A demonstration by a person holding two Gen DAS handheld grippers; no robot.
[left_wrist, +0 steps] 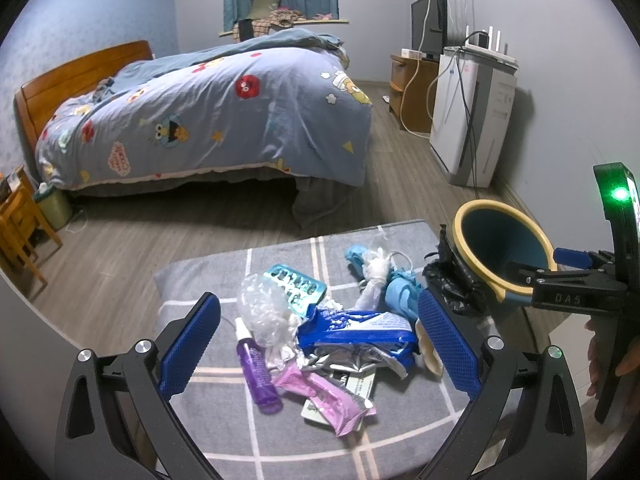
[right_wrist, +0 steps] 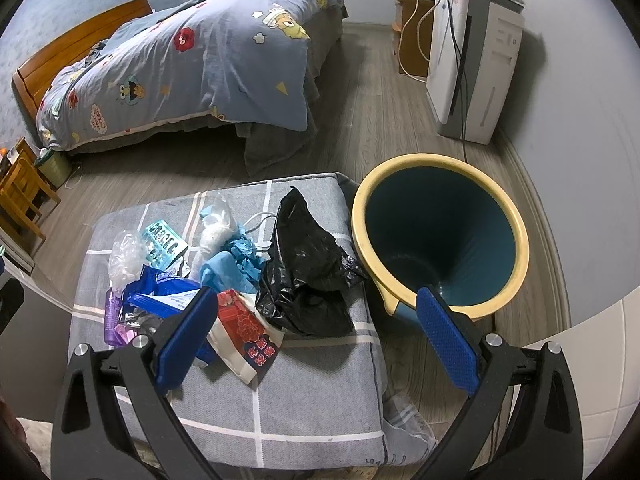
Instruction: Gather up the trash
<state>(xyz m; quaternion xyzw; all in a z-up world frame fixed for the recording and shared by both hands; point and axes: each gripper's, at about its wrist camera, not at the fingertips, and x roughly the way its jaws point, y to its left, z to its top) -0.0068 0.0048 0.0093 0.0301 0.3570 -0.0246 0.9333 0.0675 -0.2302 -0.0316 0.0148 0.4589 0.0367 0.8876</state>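
Both claws gape wide and hold nothing: our left gripper hangs over the trash pile, and our right gripper straddles the gap between cushion and bin. We see the grey checked cushion carrying the whole heap. From the left wrist, a torn blue foil wrapper sits right between our fingers, with a purple spray bottle lying on its side to the left and a pink wrapper nearest us. Behind them, crumpled clear plastic leans against a teal blister pack, and blue gloves bunch up toward the right. Over on the right wrist view, a black plastic bag slumps at the cushion's right edge, touching a red printed packet just beside our left finger. On the wood floor right beside the cushion stands the bin, teal inside, yellow rim, mouth toward us. In the left view, that other gripper hovers at the bin's rim. Beyond lies a bed with a cartoon duvet.
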